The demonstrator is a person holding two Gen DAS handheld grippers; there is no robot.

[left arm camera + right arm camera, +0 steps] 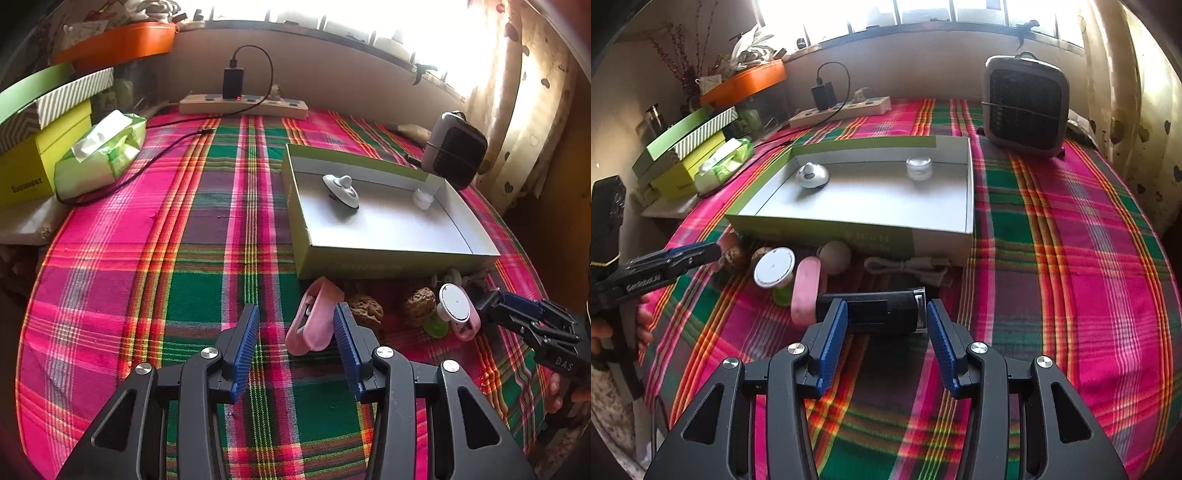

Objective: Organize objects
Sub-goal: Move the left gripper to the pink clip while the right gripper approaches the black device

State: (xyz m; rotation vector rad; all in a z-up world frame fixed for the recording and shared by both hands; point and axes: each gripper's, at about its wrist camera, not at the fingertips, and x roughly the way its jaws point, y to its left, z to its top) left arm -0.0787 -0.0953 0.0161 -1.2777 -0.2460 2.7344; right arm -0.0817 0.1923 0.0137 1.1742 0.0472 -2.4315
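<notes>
- Left tongs [295,345] stood open over the desk [207,229], a pink case [314,317] just ahead.
- Right tongs [886,338] gaped around a black device [875,310].
- Beyond both sat the shallow box [849,230], fan [1025,105] behind.

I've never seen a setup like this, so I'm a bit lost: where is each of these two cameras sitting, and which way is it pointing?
Left wrist view: sits on the left tongs, looking forward across the plaid tablecloth at a pink oblong case; the open tongs show, and the right tongs at the edge.
Right wrist view: sits on the right tongs, open around a black cylindrical gadget; the left tongs and a hand show.
Both share the shallow green-sided cardboard tray.
</notes>
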